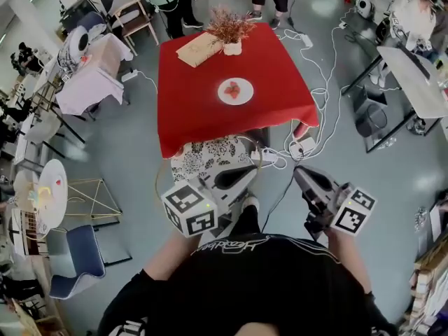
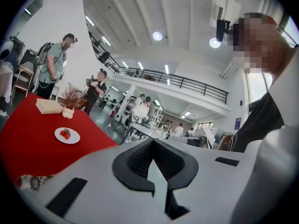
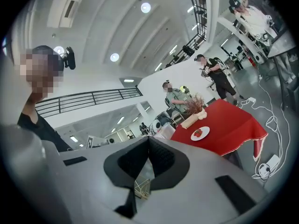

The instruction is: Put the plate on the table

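Plate (image 1: 235,91) well inside table (image 1: 189,117) edges

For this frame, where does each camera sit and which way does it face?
Head view: on the person's head, facing steeply down at the red table and plate; shows black shirt, left tool, right tool.
Left gripper view: on the left tool, facing level past its shut jaws; red table at left, black shirt at right.
Right gripper view: on the right tool, level past shut jaws; red table at right, black shirt at left.
Shared: all three show the plate.
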